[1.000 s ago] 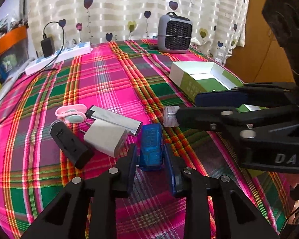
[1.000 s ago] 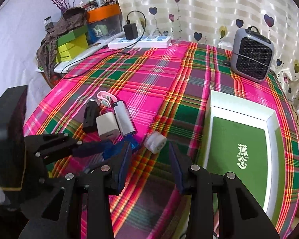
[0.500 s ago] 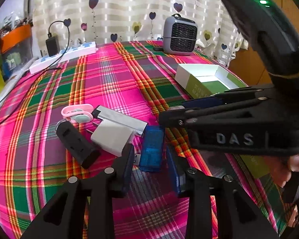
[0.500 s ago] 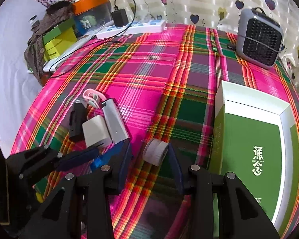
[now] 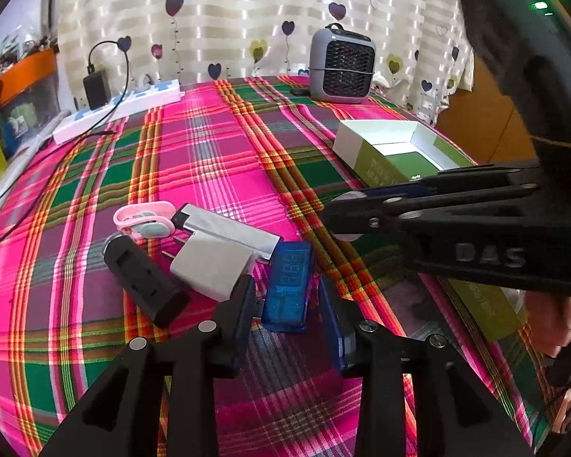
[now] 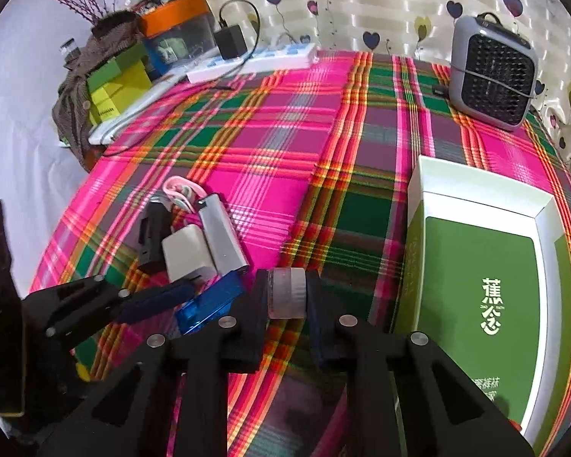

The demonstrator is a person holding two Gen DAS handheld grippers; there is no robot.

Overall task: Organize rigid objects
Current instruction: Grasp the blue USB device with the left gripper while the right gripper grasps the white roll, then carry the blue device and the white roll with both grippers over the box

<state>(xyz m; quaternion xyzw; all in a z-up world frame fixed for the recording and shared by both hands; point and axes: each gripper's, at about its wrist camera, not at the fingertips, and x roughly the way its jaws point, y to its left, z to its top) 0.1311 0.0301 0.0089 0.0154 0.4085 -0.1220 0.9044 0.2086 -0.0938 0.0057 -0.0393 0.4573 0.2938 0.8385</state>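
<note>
The right claw (image 6: 287, 299) had just clamped the small translucent cap (image 6: 286, 294) at six o'clock on the surface (image 6: 270, 175), where its smooth round sides risked squirting free; the left claw (image 5: 287, 314) had just been opening, apart around the blue USB meter (image 5: 288, 289).

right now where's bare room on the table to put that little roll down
Most open: the plaid cloth between the power strip, the heater and the gadget pile. Also the strip between that pile and the green box, whose green floor looks bare. Crowded: around the white charger, silver bar and blue tester, by the left gripper.
</note>
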